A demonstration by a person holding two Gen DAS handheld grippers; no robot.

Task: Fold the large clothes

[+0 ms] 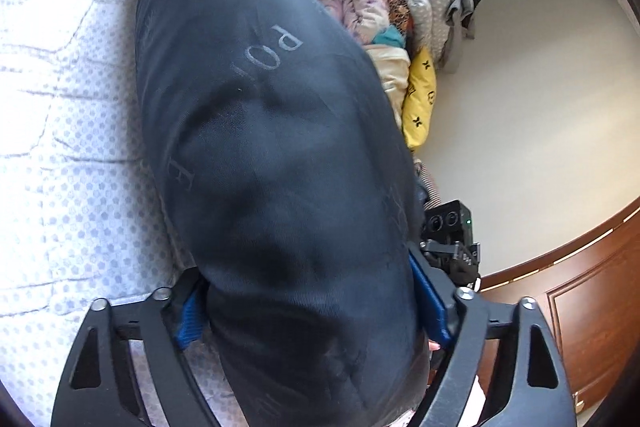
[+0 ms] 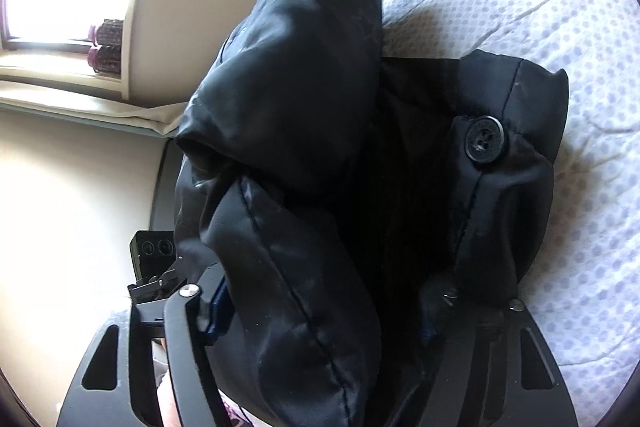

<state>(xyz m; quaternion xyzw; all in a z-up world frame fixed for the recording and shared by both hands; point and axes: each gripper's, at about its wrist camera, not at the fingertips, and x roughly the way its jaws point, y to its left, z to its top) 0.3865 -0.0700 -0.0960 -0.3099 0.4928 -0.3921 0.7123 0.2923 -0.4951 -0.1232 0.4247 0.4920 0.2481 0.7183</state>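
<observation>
left wrist view: left gripper [image 1: 308,311] clamped on bulky dark padded coat [image 1: 256,131], blue pads pressing both sides; coat lies on dotted bed sheet [image 1: 60,147] by bed's edge, grey lettering on top. right wrist view: right gripper [image 2: 324,311] clamped on same coat [image 2: 304,99], black button [image 2: 484,139] showing. folded quilts [image 1: 384,15] piled along far edge
</observation>
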